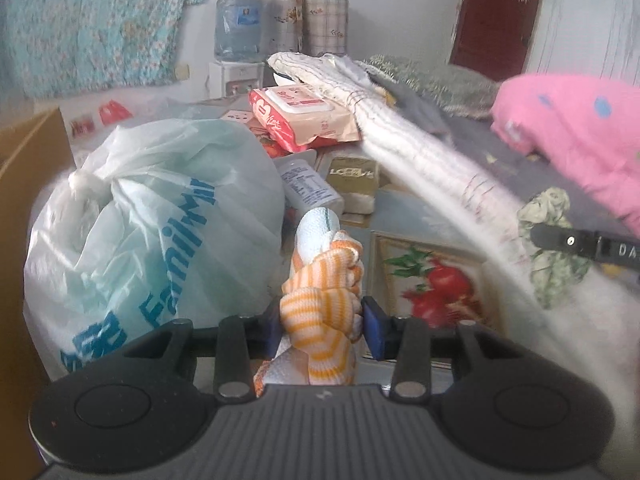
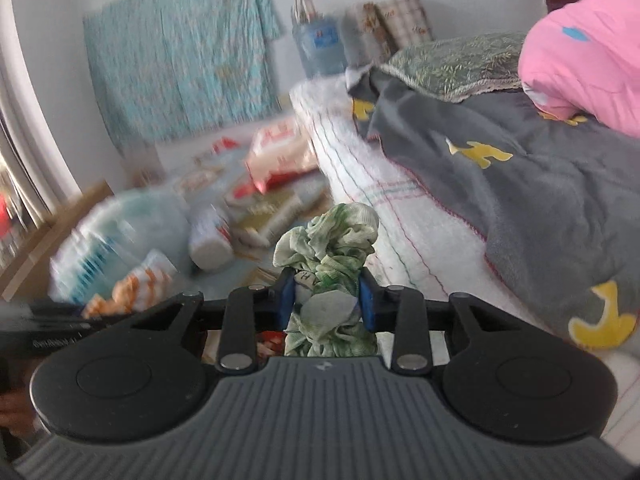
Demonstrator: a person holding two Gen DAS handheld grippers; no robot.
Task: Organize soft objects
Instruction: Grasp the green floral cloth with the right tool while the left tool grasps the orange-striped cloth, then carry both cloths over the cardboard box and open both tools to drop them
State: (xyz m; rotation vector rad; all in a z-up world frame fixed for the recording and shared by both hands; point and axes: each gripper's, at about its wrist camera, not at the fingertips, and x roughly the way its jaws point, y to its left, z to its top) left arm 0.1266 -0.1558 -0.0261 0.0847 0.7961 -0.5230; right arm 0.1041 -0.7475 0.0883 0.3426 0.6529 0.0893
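Two grippers clench cloth: left gripper grasps an orange-striped sock beside the "Famil…" plastic bag; right gripper grasps a green scrunchie.

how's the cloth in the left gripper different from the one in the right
The left gripper holds a striped cloth, orange and white, twisted into a knot. The right gripper holds a green cloth, mottled green and white, bunched in loose ruffles, not knotted. Both are small soft pieces pinched between blue pads.
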